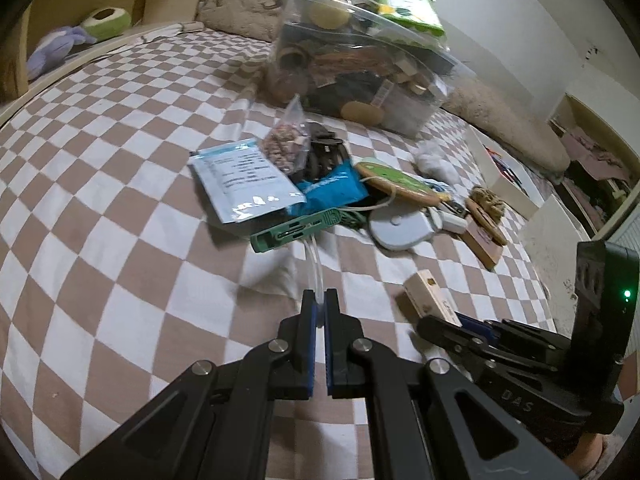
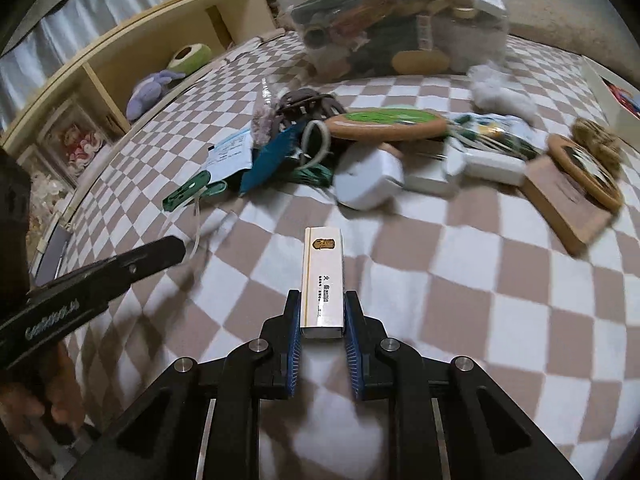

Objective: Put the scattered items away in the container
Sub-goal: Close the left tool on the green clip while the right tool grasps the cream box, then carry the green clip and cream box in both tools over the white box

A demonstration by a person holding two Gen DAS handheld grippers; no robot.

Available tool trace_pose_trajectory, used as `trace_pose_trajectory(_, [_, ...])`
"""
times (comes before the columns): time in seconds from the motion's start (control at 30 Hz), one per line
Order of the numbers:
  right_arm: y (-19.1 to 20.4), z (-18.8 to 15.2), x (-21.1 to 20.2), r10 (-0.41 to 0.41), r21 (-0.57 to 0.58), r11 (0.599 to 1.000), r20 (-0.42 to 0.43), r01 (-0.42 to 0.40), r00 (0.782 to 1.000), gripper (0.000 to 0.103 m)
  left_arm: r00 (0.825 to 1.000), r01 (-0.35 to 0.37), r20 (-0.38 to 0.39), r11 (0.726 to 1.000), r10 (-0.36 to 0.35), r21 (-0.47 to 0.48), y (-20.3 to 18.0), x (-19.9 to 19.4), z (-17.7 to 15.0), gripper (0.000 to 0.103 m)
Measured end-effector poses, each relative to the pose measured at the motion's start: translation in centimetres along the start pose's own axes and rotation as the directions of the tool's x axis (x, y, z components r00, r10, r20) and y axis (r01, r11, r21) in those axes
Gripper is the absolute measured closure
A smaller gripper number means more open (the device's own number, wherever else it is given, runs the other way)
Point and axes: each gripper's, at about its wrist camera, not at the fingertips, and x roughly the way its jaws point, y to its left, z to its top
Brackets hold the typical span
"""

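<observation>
Now pickup step: right tool [image 2: 322, 312] pinching matchbox [image 2: 322, 276] by near end, rest jutting forward over bed [image 2: 500, 280]. Left tool [image 1: 319, 300] pressed together on thin clear tube [image 1: 314, 258] running ahead to green case [image 1: 296, 230]. Container [image 2: 400, 20] far ahead, past clutter. Next: carry both over, release inside.

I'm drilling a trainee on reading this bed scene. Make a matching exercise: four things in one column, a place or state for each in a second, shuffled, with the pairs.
1. matchbox
2. clear cord
3. clear container
4. white round gadget

A. pinched in the left claw
B. far end of the bed, already crammed
C. loose in the pile
D. clamped in the right claw

Pairs: 1-D, 2-A, 3-B, 4-C
</observation>
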Motion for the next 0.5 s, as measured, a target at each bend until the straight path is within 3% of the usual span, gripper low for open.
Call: trace_pose_trajectory(0.5, [-4.0,-2.0,-5.2,-0.054,0.096,0.994,0.067,0.048,0.996,0.081,0.999,0.043,0.008,0.994,-0.044,0.099,-4.2,-1.4,-1.3,0.099])
